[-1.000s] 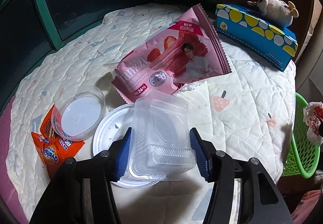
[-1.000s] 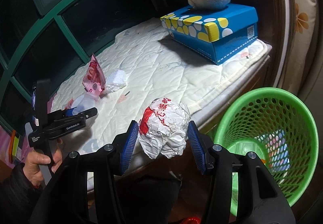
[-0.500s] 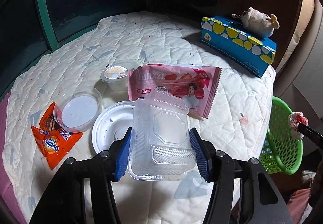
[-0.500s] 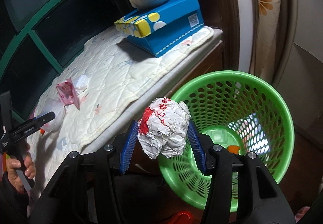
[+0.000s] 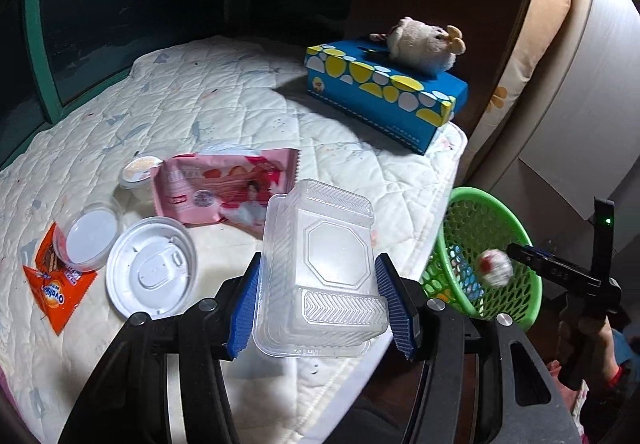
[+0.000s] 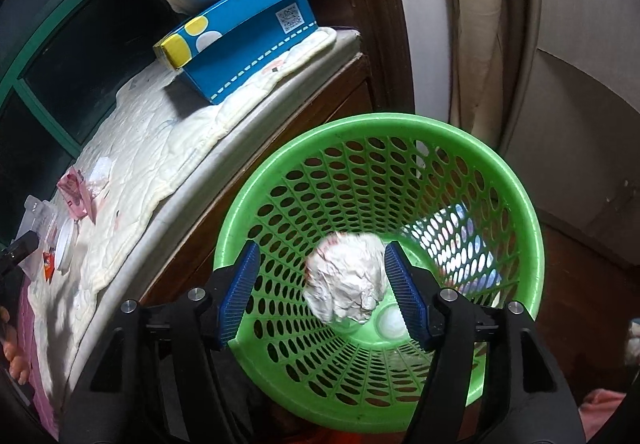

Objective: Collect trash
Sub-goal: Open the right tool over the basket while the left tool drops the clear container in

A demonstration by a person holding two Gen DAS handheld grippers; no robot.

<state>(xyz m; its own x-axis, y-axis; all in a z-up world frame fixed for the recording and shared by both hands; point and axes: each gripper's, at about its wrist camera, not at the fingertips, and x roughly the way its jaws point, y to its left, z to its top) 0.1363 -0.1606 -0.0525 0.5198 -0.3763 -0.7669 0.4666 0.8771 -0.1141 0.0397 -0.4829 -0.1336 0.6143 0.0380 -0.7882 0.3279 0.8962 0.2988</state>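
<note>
My left gripper [image 5: 319,260] is shut on a clear plastic clamshell box [image 5: 320,268], held up over the near edge of the quilted pad [image 5: 224,112]. My right gripper [image 6: 322,248] hangs over the mouth of the green mesh basket [image 6: 380,128], and its jaws are opening. A crumpled white paper ball with red print [image 6: 344,276] sits blurred between the blue pads, with a clear gap on its left side. In the left wrist view the same ball [image 5: 496,268] shows just off the right gripper's tip, above the basket [image 5: 480,204].
On the pad lie a pink snack wrapper [image 5: 228,192], a small cup [image 5: 138,174], a white lid [image 5: 152,272], a clear round lid [image 5: 90,236] and an orange sachet [image 5: 54,296]. At the back, a plush toy [image 5: 424,44] sits on a blue tissue box [image 5: 380,92]. A person's hand [image 5: 592,344] grips the right tool.
My right gripper swung from the bed's edge to over the basket and its jaws spread, freeing the paper ball. My left gripper rose and drew back with the clamshell box.
</note>
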